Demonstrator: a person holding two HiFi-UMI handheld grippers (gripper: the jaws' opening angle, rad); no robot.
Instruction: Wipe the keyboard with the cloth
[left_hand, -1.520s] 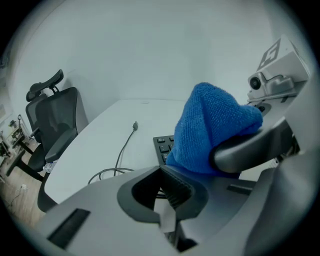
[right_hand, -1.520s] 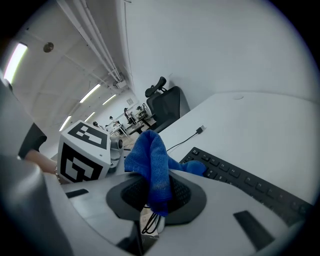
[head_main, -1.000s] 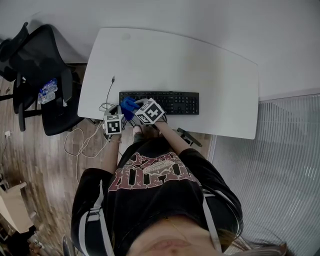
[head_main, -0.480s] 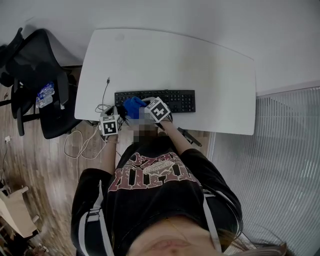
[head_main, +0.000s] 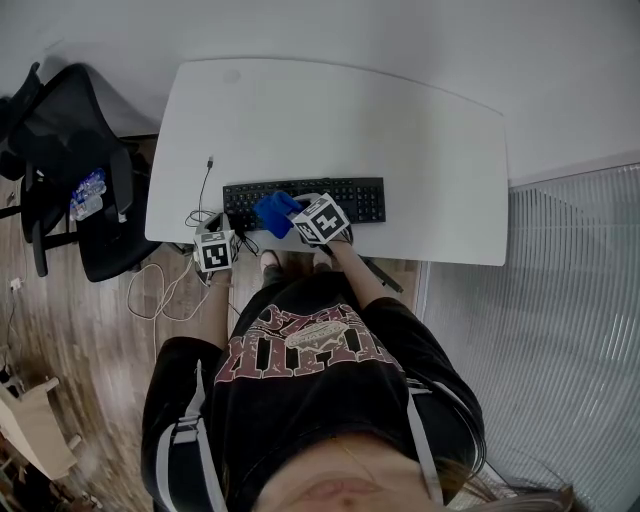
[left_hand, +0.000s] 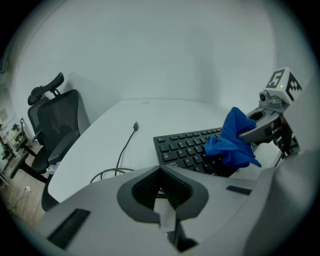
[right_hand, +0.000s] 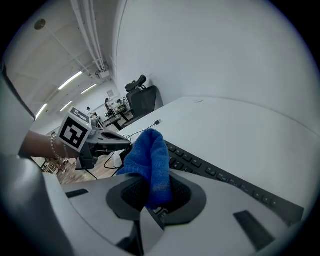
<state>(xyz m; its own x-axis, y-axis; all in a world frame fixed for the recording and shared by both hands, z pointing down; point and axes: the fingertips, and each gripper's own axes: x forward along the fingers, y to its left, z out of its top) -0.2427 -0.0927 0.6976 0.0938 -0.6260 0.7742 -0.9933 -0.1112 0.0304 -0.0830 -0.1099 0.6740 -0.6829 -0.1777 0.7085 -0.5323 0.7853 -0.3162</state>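
A black keyboard (head_main: 340, 200) lies near the front edge of the white table (head_main: 400, 130). My right gripper (head_main: 296, 214) is shut on a blue cloth (head_main: 274, 212), which hangs over the keyboard's left part. In the right gripper view the cloth (right_hand: 150, 155) bunches up out of the jaws (right_hand: 157, 186), above the keys (right_hand: 225, 180). My left gripper (head_main: 222, 232) sits at the table's front edge, left of the keyboard, shut with nothing in it (left_hand: 160, 172). From the left gripper view, the cloth (left_hand: 232, 140) dangles from the right gripper (left_hand: 252, 131) over the keyboard (left_hand: 182, 147).
A loose black cable (head_main: 205, 190) runs across the table left of the keyboard, also seen as the cable (left_hand: 125, 147). A black office chair (head_main: 70, 170) stands at the left. A ribbed glass panel (head_main: 570, 320) is at the right. More cables trail on the wooden floor (head_main: 150, 285).
The right gripper has carried the blue cloth to the right along the keyboard, away from the left gripper. The left gripper has stayed by the keyboard's left end.
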